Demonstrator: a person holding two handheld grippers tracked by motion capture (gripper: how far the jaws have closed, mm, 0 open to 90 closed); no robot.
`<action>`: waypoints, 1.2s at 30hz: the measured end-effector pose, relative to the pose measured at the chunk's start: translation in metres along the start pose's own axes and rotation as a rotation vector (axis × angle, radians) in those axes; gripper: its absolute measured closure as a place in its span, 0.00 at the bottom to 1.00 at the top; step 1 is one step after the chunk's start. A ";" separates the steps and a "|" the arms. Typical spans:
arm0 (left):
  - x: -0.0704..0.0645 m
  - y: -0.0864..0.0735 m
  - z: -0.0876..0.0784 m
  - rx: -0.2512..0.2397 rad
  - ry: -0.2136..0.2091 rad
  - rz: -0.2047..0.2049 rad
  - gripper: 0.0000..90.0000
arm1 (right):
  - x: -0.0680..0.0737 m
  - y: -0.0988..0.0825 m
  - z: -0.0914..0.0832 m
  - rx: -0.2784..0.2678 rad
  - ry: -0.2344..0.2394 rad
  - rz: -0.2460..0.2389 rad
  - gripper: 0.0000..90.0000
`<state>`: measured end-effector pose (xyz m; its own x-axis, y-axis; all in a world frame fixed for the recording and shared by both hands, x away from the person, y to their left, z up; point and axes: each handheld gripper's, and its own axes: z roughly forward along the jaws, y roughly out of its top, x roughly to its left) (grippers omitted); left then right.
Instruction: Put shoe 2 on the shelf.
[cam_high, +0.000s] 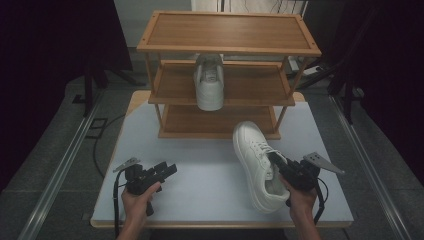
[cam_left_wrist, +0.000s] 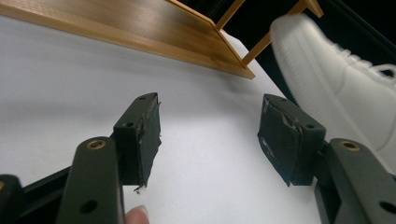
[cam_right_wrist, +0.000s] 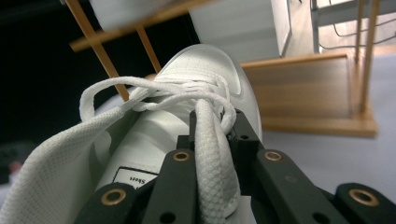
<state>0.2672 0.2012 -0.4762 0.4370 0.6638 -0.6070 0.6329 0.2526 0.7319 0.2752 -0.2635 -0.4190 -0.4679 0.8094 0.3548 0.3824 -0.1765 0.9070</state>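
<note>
A white sneaker (cam_high: 252, 160) lies on the white table (cam_high: 200, 175) at the right, its toe pointing toward the wooden rack (cam_high: 227, 30). My right gripper (cam_high: 274, 159) is shut on the sneaker's tongue; in the right gripper view the tongue (cam_right_wrist: 212, 154) runs between the closed jaws of the right gripper (cam_right_wrist: 212, 126), behind the laces (cam_right_wrist: 154, 91). A second white sneaker (cam_high: 209, 82) stands on the rack's middle shelf. My left gripper (cam_high: 169, 170) rests low over the table at the left, open and holding nothing. In the left gripper view the left gripper (cam_left_wrist: 210, 135) frames bare table, with the sneaker (cam_left_wrist: 345, 79) beyond.
The three-shelf rack stands at the table's far side; its bottom shelf (cam_high: 215, 122) and top shelf are bare. The bottom shelf's edge (cam_left_wrist: 140, 35) lies just ahead of the left gripper. Dark stands and floor rails (cam_high: 60, 165) flank the table.
</note>
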 end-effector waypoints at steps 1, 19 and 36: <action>0.000 0.000 0.000 -0.003 0.001 -0.005 0.43 | 0.002 0.002 0.001 -0.014 0.006 0.010 0.92; 0.000 0.002 -0.004 -0.018 -0.005 -0.007 0.43 | 0.043 0.058 0.005 -0.158 0.057 0.041 0.92; 0.001 0.001 -0.003 -0.011 -0.006 -0.005 0.43 | 0.046 0.108 0.030 -0.177 0.003 0.037 0.92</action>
<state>0.2666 0.2046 -0.4749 0.4379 0.6584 -0.6122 0.6279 0.2633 0.7324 0.3187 -0.2286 -0.3113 -0.4582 0.7990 0.3894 0.2534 -0.3026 0.9188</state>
